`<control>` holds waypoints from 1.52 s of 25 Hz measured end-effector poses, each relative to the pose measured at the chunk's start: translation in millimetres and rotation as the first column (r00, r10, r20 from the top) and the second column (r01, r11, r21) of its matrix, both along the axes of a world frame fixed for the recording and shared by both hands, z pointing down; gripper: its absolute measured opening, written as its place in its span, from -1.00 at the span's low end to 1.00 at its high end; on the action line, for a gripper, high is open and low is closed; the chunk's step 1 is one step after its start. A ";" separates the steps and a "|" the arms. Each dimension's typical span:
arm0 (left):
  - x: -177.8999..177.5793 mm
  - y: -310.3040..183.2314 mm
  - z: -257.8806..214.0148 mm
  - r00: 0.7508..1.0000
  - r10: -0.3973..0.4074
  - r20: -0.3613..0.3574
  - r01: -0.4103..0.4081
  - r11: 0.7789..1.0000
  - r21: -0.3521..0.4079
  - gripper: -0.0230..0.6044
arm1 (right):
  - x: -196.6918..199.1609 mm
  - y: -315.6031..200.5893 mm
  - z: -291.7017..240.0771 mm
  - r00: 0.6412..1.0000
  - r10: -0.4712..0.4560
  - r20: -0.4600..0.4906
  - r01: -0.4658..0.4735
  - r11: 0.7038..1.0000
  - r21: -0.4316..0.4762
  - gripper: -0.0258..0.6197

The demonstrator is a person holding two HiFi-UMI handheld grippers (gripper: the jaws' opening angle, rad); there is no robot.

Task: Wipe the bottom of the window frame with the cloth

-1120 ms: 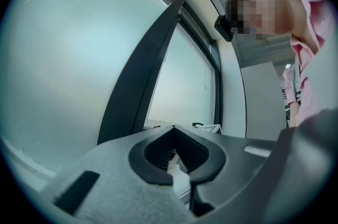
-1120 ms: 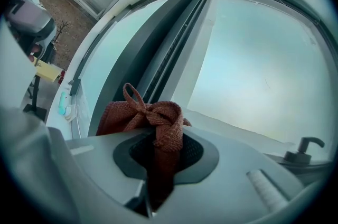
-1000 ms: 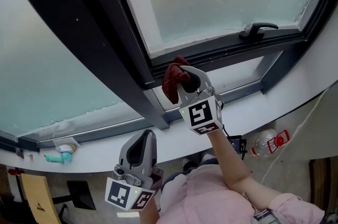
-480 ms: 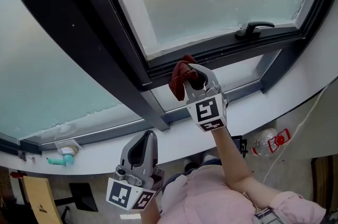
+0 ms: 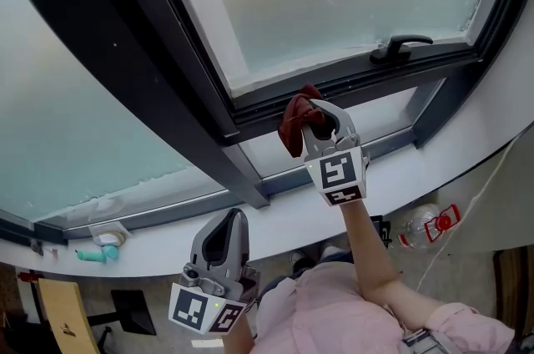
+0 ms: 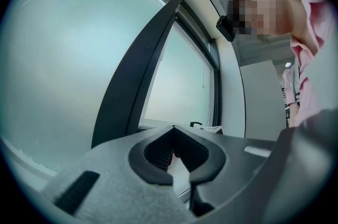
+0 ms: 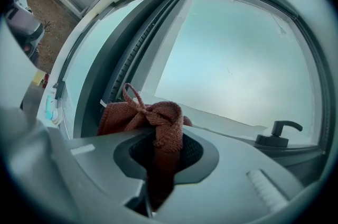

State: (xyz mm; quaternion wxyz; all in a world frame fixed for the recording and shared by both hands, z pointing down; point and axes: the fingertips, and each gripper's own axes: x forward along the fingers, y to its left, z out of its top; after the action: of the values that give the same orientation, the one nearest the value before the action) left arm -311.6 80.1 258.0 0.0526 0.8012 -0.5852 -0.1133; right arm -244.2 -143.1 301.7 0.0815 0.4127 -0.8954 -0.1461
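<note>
The right arm reaches up and forward from a pink sleeve, forearm bare, carrying the right gripper to the lower rail of the dark grey metal window frame. Its jaws are clamped on the rust-red woven cloth. The right gripper view shows the fabric pinched between them, with a knotted bunch spilling over the top and to the left. The bunch lies against the frame's bottom rail, left of the black lever window handle.

The left gripper is held low and close to the body, below the white window sill, pointing upward. In the left gripper view its jaws are closed together, with nothing between them.

There are two grippers, one cloth and one window handle. One clear plastic bottle lies on the floor below the sill. One small teal object sits on the sill at far left.

Each gripper's cube shows black-and-white square markers. The bottle bears a red label, probably printed, though it is too small to read.
</note>
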 end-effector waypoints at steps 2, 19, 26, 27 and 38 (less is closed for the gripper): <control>1.3 -0.6 -0.3 1.000 0.002 0.000 -0.002 1.000 0.000 -0.92 | 3.5 -1.5 -0.1 1.000 0.009 0.003 -0.009 1.000 -0.001 -0.72; 24.5 -13.2 2.2 1.000 0.028 -0.001 -0.028 1.000 -0.012 -0.92 | 23.5 -10.4 0.4 1.000 0.025 0.013 -0.025 1.000 -0.008 -0.72; 50.5 -33.8 14.6 0.997 0.035 0.072 -0.031 0.998 -0.046 -0.92 | 28.1 -12.9 0.2 1.000 -0.002 0.005 0.002 1.000 -0.003 -0.72; 58.6 -38.4 18.2 0.994 0.041 0.104 -0.036 0.998 -0.057 -0.92 | 29.2 -13.3 0.2 1.000 -0.005 0.006 0.005 1.000 -0.004 -0.72; 149.8 -72.1 15.3 0.973 0.202 0.114 -0.200 0.979 -0.030 -0.92 | 33.1 -14.2 0.9 0.998 -0.065 -0.007 0.065 0.998 -0.008 -0.72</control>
State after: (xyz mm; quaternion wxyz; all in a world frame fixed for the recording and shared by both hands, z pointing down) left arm -161.8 8.0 273.3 0.0372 0.8610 -0.5043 -0.0552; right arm -211.2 -157.3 302.6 0.0815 0.3827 -0.9086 -0.1464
